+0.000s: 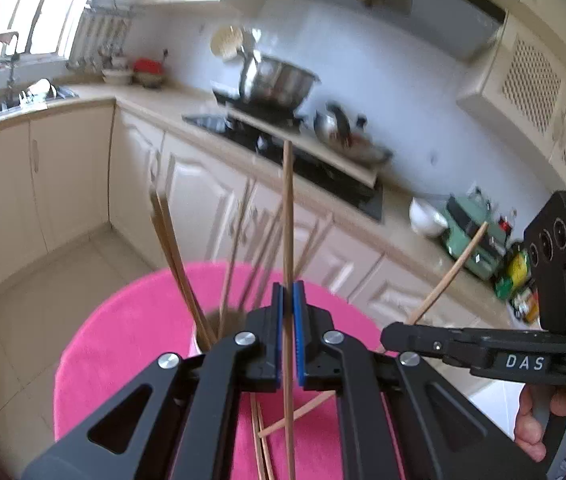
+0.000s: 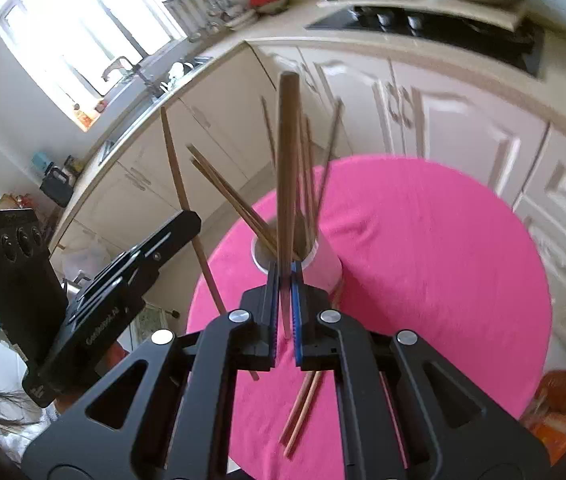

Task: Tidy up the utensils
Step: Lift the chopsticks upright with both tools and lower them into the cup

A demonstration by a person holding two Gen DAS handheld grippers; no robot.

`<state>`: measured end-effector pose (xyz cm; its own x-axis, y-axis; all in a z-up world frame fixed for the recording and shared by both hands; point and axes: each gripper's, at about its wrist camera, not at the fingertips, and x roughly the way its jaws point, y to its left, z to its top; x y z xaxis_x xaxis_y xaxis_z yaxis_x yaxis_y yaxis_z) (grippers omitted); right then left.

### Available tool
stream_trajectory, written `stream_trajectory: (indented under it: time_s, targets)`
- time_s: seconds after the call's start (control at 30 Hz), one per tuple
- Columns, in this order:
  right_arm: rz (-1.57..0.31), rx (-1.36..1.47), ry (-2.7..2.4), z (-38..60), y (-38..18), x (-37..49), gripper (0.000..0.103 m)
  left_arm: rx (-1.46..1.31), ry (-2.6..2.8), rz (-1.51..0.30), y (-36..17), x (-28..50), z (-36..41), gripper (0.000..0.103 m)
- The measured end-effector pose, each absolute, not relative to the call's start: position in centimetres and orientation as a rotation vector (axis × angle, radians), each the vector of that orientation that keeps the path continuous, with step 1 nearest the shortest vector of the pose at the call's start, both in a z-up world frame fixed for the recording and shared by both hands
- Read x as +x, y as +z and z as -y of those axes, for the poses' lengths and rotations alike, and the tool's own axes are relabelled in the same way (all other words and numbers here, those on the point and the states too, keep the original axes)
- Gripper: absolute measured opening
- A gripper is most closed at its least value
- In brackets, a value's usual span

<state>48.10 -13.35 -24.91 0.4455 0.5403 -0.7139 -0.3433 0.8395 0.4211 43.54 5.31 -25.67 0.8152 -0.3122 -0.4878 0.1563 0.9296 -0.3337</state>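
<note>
Each hand-held gripper, left (image 1: 287, 292) and right (image 2: 286, 276), clamps 1 chopstick (image 1: 287, 208); white cup (image 2: 323, 264) holds several more.

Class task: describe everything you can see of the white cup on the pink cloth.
The white cup is a plain, smooth cylinder, probably plastic or paper. It stands upright on the pink cloth, open at the top. Several wooden chopsticks stand in it, splayed outward against its rim. Neither gripper touches it; its near side is partly hidden.

Round pink-covered table (image 2: 443, 240) with white cup (image 2: 323, 264) and 2 loose chopsticks (image 2: 301, 412).
</note>
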Motion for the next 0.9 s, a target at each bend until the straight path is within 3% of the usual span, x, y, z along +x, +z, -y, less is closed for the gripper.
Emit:
stream_trajectory:
  time_s: [0.4,0.9]
  targets:
    - [-0.883,0.121,0.614,11.2,-20.0,51.7,0.006,-0.295,-0.119,-0.33,-21.5,46.4,-6.4,0.005]
    - [-0.965,0.036,0.624,9.2,-23.8,54.2,0.006,-0.202,-0.005,-0.348,-27.5,48.7,-5.0,0.005]
